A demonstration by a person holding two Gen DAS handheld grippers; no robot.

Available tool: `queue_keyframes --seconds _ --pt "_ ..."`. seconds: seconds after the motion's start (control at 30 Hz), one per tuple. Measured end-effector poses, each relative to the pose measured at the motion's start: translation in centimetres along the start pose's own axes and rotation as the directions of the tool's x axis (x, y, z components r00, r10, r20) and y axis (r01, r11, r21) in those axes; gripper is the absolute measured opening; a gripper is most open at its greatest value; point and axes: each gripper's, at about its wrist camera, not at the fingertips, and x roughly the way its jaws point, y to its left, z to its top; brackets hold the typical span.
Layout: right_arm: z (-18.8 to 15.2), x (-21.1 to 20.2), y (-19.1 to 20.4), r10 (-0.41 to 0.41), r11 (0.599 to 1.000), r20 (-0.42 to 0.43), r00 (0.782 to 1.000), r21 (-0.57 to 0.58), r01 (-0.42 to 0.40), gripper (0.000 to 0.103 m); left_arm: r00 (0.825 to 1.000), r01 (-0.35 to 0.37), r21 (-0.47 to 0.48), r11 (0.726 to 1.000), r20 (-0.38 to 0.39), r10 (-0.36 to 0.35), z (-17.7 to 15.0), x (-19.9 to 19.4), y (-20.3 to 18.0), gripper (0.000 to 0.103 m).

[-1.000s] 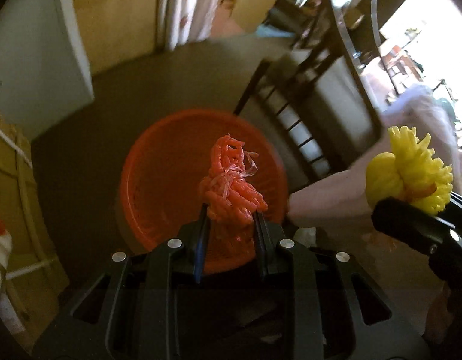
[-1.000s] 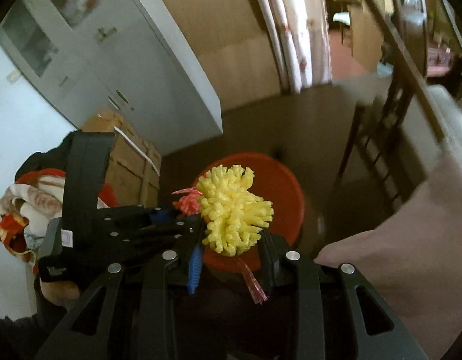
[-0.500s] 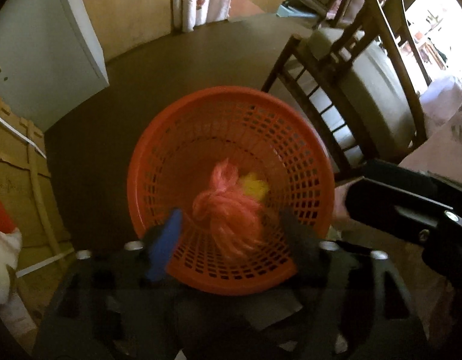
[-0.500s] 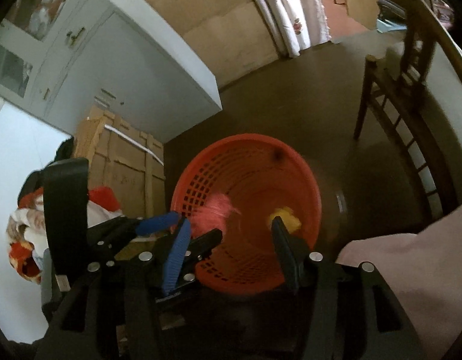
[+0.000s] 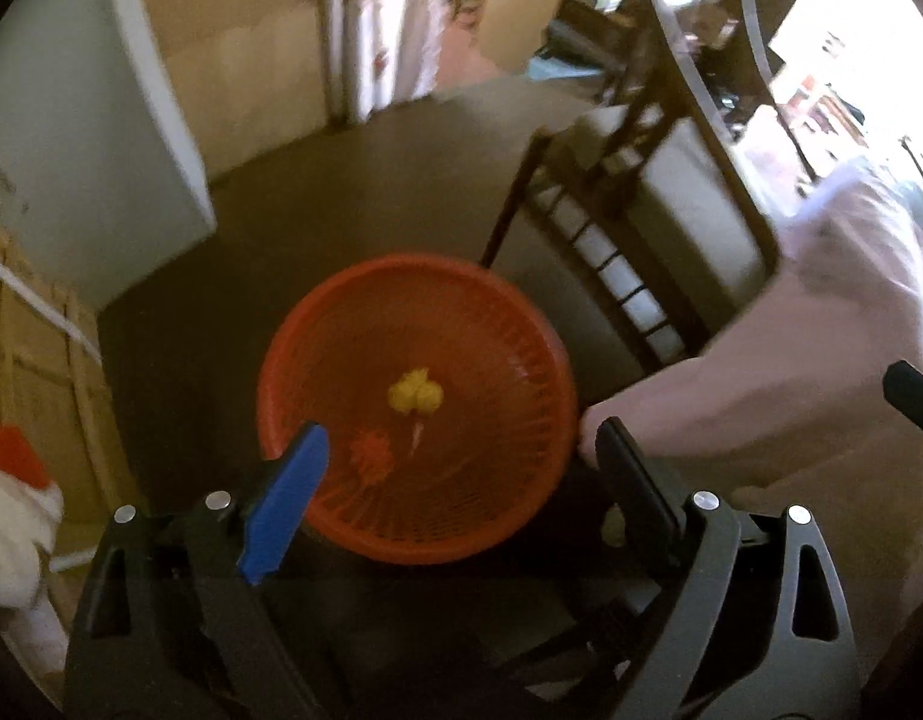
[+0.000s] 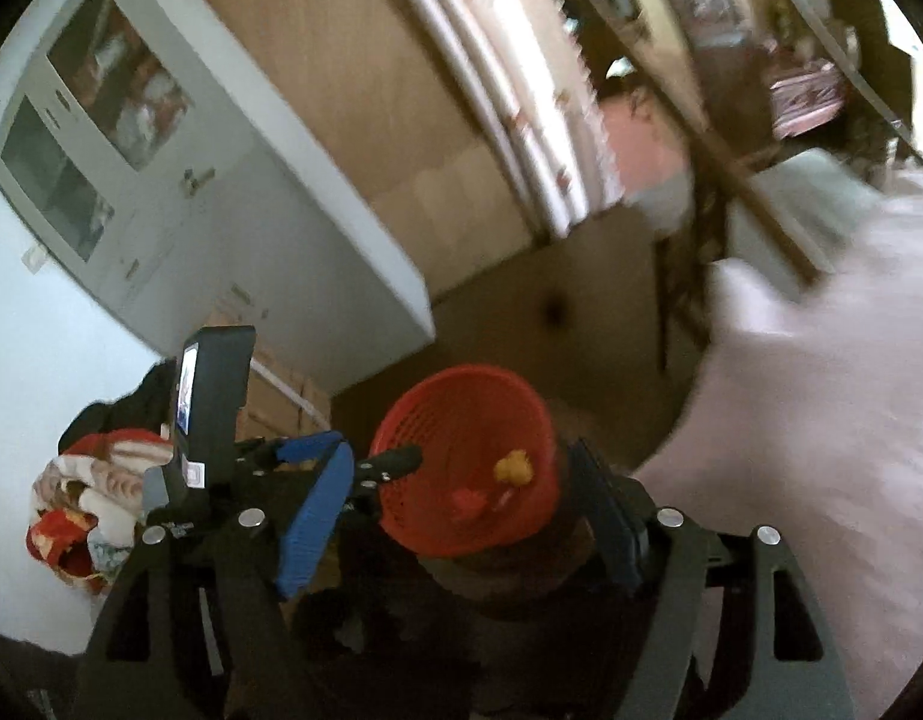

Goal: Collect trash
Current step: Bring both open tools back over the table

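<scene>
An orange mesh basket stands on the dark floor; it also shows in the right wrist view. Inside lie a yellow frilly scrap and an orange-red frilly scrap; both also show in the right wrist view, yellow and red. My left gripper is open and empty above the basket's near rim. My right gripper is open and empty above the basket. The left gripper shows in the right wrist view, jaws apart.
A wooden chair stands right of the basket. A pink-clothed table edge is at right. A grey cabinet, cardboard boxes and a pile of cloth are at left.
Both grippers opened and dropped their scraps. The orange-red and yellow scraps fell into the basket and now lie on its bottom. Both grippers have lifted away from the basket.
</scene>
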Motion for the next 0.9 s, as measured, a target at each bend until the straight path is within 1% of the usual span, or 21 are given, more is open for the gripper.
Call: queue_keyframes --seconds 0.07,0.1,0.17,0.2,0.27,0.3,0.37,0.4,0.43,0.5,0.53,0.57,0.6,0.63,0.67,0.7,0.77,0.8,0.83,0.9 --pt "-1.0 -3.4 -1.2 -0.039 0.999 0.059 0.997 0.018 0.038 0.074 0.999 0.03 0.058 0.998 0.029 -0.032 0.0 -1.5 -2.4 0.088" --pt "-1.5 -4.5 -1.6 -0.056 0.998 0.075 0.996 0.028 0.054 0.074 0.998 0.048 0.085 0.995 0.035 -0.051 -0.1 -2.1 -3.5 0.088" --pt "-2.8 -7.6 -3.2 -0.11 0.993 0.117 0.987 0.06 0.103 0.074 0.993 0.107 0.146 0.983 0.033 -0.113 -0.2 -3.5 -6.3 0.088" --pt "-3.6 -9.4 -4.3 -0.154 0.986 0.14 0.978 0.084 0.143 0.074 0.99 0.128 0.169 0.977 0.032 -0.135 -0.2 -4.1 -7.6 0.088" --pt "-4.9 -12.1 -5.8 -0.212 0.974 0.176 0.961 0.121 0.193 0.074 0.983 0.169 0.239 0.956 0.029 -0.181 -0.7 -5.4 -11.4 0.088" --pt "-5.5 -13.4 -6.6 -0.244 0.965 0.196 0.95 0.141 0.219 0.075 0.981 0.18 0.259 0.949 0.025 -0.193 -0.8 -5.6 -12.5 0.088" --pt "-7.4 -16.9 -8.6 -0.323 0.94 0.24 0.915 0.192 0.281 0.079 0.966 0.242 0.319 0.917 0.008 -0.258 -1.5 -6.3 -15.9 0.093" --pt "-8.4 -18.5 -9.5 -0.366 0.924 0.257 0.894 0.218 0.315 0.081 0.958 0.266 0.341 0.902 0.007 -0.285 -2.0 -6.5 -17.2 0.095" --pt "-8.9 -19.5 -10.1 -0.39 0.914 0.268 0.881 0.233 0.333 0.082 0.951 0.28 0.37 0.886 0.019 -0.309 -2.5 -7.0 -19.0 0.096" --pt "-11.1 -23.2 -12.6 -0.457 0.878 0.293 0.84 0.3 0.373 0.083 0.942 0.286 0.425 0.859 0.038 -0.332 -3.3 -7.5 -22.0 0.096" --pt "-12.1 -24.5 -13.4 -0.477 0.864 0.3 0.826 0.333 0.378 0.083 0.938 0.29 0.466 0.836 0.033 -0.344 -3.7 -7.7 -24.2 0.096" --pt "-13.0 -25.9 -14.4 -0.497 0.849 0.306 0.812 0.368 0.38 0.085 0.936 0.294 0.493 0.819 0.026 -0.352 -4.1 -7.9 -25.8 0.096" --pt "-14.1 -27.5 -15.4 -0.524 0.827 0.31 0.794 0.408 0.386 0.086 0.932 0.295 0.529 0.796 0.024 -0.361 -4.6 -8.2 -28.0 0.096" --pt "-15.2 -29.0 -16.2 -0.555 0.802 0.31 0.772 0.447 0.397 0.087 0.926 0.299 0.553 0.778 0.027 -0.376 -4.9 -8.3 -29.4 0.096" --pt "-16.4 -30.2 -17.0 -0.584 0.777 0.31 0.75 0.48 0.407 0.089 0.917 0.31 0.577 0.756 0.029 -0.399 -5.4 -8.6 -31.0 0.096" --pt "-17.9 -32.1 -18.1 -0.62 0.745 0.312 0.72 0.523 0.415 0.09 0.91 0.322 0.586 0.743 0.025 -0.413 -5.9 -8.8 -32.1 0.096" --pt "-20.2 -34.3 -19.4 -0.656 0.708 0.312 0.687 0.569 0.418 0.09 0.89 0.371 0.604 0.705 -0.013 -0.457 -6.9 -9.1 -34.9 0.096" --pt "-21.4 -35.7 -20.2 -0.68 0.683 0.31 0.665 0.597 0.42 0.091 0.881 0.391 0.614 0.686 -0.035 -0.472 -7.3 -9.2 -36.2 0.096" --pt "-22.1 -36.4 -20.5 -0.694 0.668 0.307 0.651 0.612 0.423 0.091 0.874 0.411 0.625 0.663 -0.064 -0.482 -7.8 -9.2 -37.8 0.096" --pt "-23.8 -38.2 -21.5 -0.734 0.623 0.293 0.612 0.648 0.437 0.091 0.865 0.44 0.638 0.632 -0.11 -0.49 -8.5 -9.3 -40.4 0.096"
